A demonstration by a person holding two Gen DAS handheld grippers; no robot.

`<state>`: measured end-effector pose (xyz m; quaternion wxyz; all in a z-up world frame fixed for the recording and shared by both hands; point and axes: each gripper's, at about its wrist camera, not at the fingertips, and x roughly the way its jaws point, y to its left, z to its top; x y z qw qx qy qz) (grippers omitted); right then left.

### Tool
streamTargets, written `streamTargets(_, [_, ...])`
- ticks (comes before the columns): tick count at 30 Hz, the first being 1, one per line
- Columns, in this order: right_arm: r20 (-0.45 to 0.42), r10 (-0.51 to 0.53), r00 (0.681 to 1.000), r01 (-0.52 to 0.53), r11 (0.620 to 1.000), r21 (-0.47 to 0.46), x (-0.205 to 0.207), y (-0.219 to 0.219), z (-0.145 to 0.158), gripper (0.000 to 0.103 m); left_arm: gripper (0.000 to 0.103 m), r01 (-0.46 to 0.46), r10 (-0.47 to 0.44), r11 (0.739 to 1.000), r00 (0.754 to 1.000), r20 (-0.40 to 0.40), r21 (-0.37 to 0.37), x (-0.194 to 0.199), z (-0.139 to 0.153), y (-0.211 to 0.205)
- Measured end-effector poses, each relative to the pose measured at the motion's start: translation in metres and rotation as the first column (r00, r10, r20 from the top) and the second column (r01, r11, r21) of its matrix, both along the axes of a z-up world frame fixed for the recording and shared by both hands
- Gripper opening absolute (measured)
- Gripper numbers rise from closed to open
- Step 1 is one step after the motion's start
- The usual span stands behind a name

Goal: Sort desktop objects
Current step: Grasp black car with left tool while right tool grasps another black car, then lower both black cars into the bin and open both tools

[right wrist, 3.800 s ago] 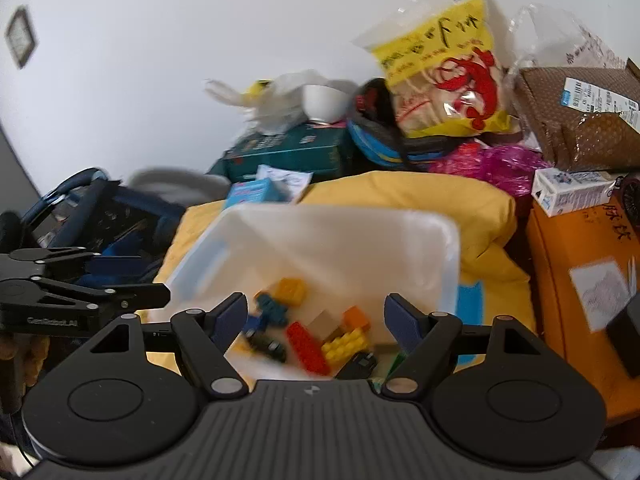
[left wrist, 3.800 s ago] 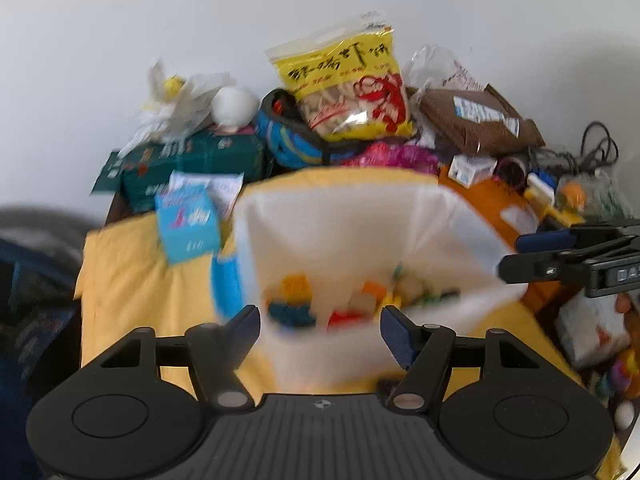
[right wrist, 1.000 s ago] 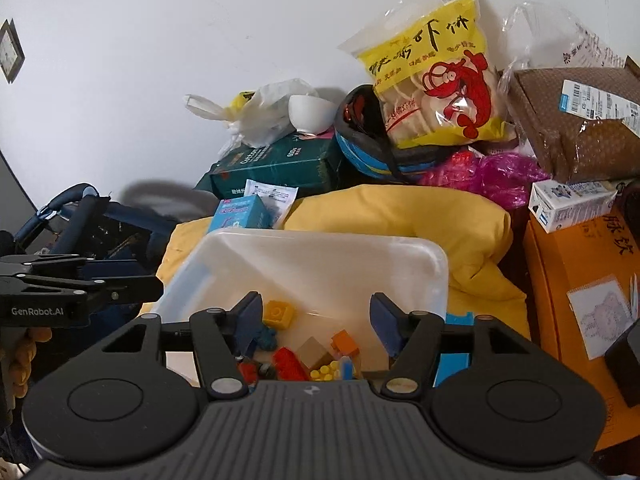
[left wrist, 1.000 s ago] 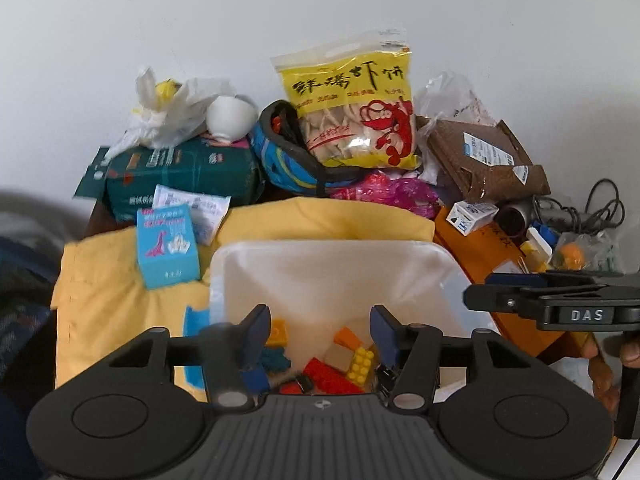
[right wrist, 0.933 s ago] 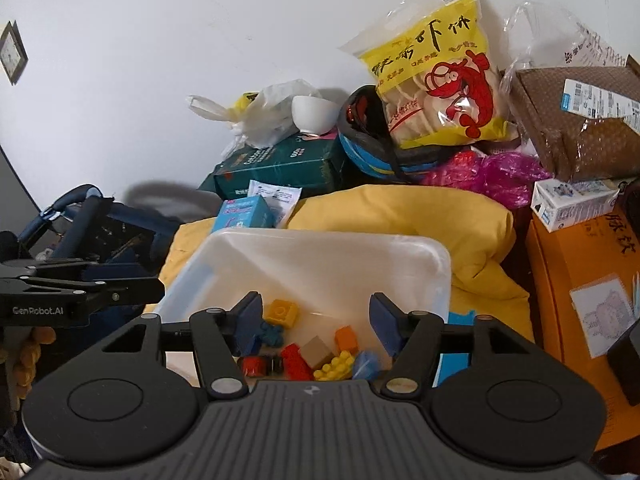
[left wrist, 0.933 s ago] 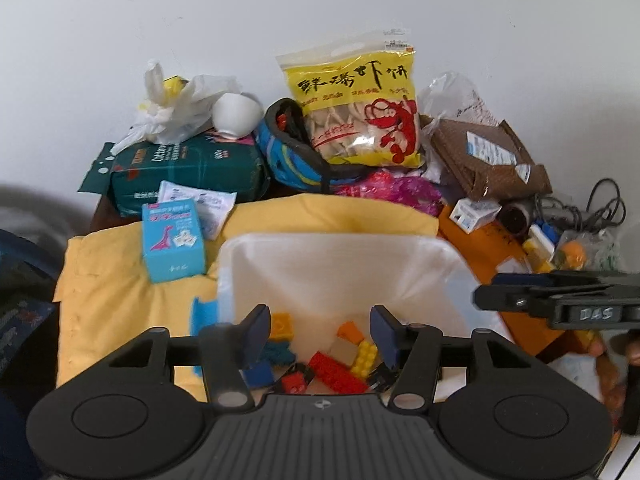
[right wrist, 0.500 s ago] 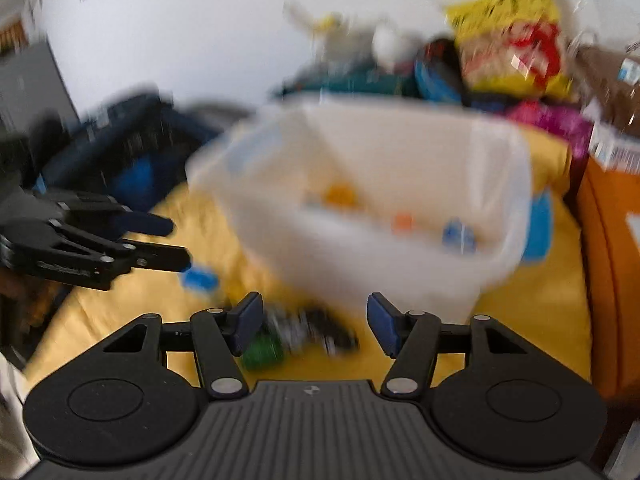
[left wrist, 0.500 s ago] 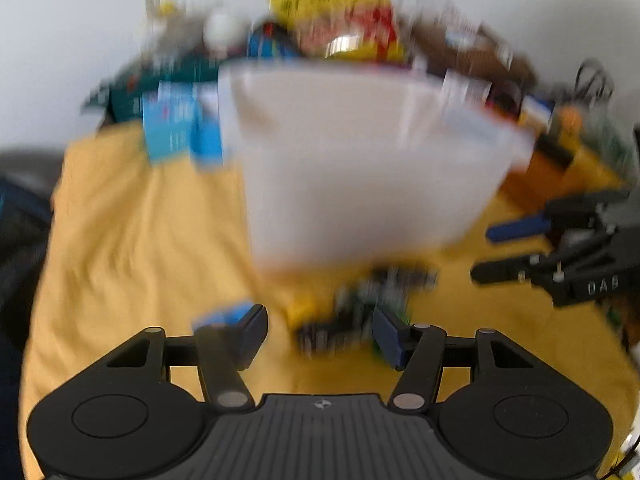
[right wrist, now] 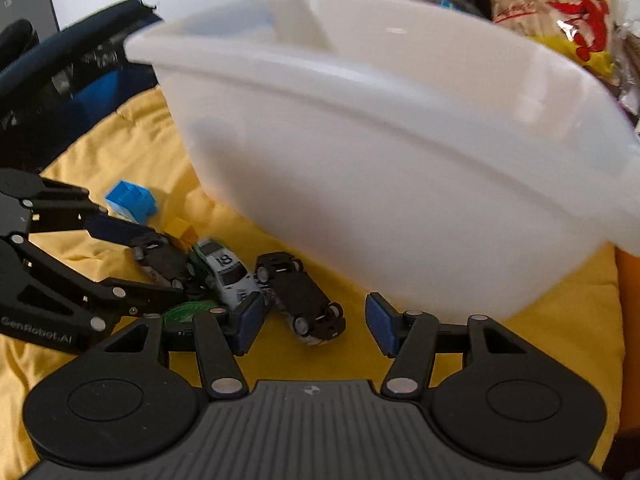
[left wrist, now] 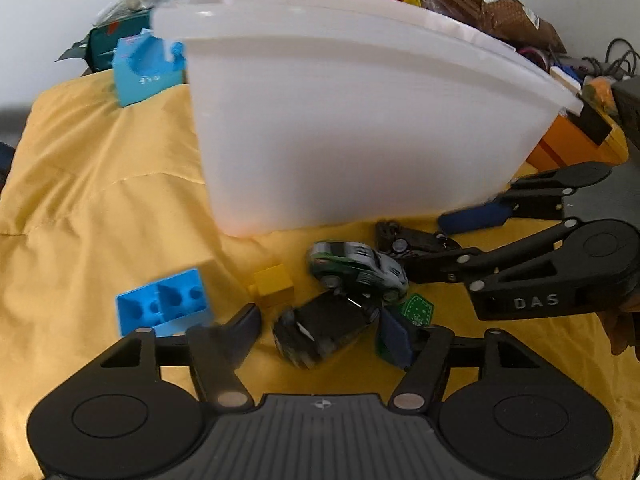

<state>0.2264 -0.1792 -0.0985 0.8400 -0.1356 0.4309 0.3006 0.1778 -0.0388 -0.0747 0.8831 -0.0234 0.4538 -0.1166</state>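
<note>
Right now the small toys lie loose on the yellow quilted cloth (left wrist: 92, 184), just in front of the white translucent plastic tub (left wrist: 360, 120). Nearest my left claw (left wrist: 320, 330) is an overturned black toy car (left wrist: 320, 330), belly up, sitting between its two fingers; both jaws stand apart and grip nothing. Touching that car on its far side is a silver-and-green toy racing car (left wrist: 356, 268), and beyond it a second black toy car (left wrist: 416, 242), also wheels up. That second car lies just ahead of my right claw (right wrist: 316, 322), whose jaws are likewise spread and empty.

I judge these cars to be light, hard and smooth, so they may roll or skid on the soft cloth if nudged; taking one across its narrow body, flank to flank, looks safest. A small yellow building block (left wrist: 274, 284) sits just left of the cars, and a larger blue building block (left wrist: 162, 302), hollow side up, lies beside my left finger. Both should be stiff and easy to pinch by flat sides. A green flat piece (left wrist: 418, 308) is partly hidden by my left claw's right finger.
</note>
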Motion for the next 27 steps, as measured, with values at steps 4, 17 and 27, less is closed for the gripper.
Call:
streamTargets(4, [-0.035, 0.010, 0.999, -0.010, 1.000, 0.015, 0.000, -0.001, -0.005, 0.038, 0.056, 0.033, -0.033, 0.999, 0.999, 0.017, -0.021, 0.001, 0.003, -0.005])
streamTargets(17, [-0.090, -0.083, 0.992, 0.100, 0.975, 0.198, -0.051, -0.065, 0.012, 0.034, 0.055, 0.078, -0.074, 0.996, 0.993, 0.092, -0.039, -0.060, 0.032, 0.008])
streamTargets(27, [-0.085, -0.186, 0.979, 0.205, 0.903, 0.377, -0.068, -0.089, 0.069, 0.034, 0.055, 0.000, 0.024, 0.993, 0.980, 0.196, -0.121, -0.060, 0.105, 0.025])
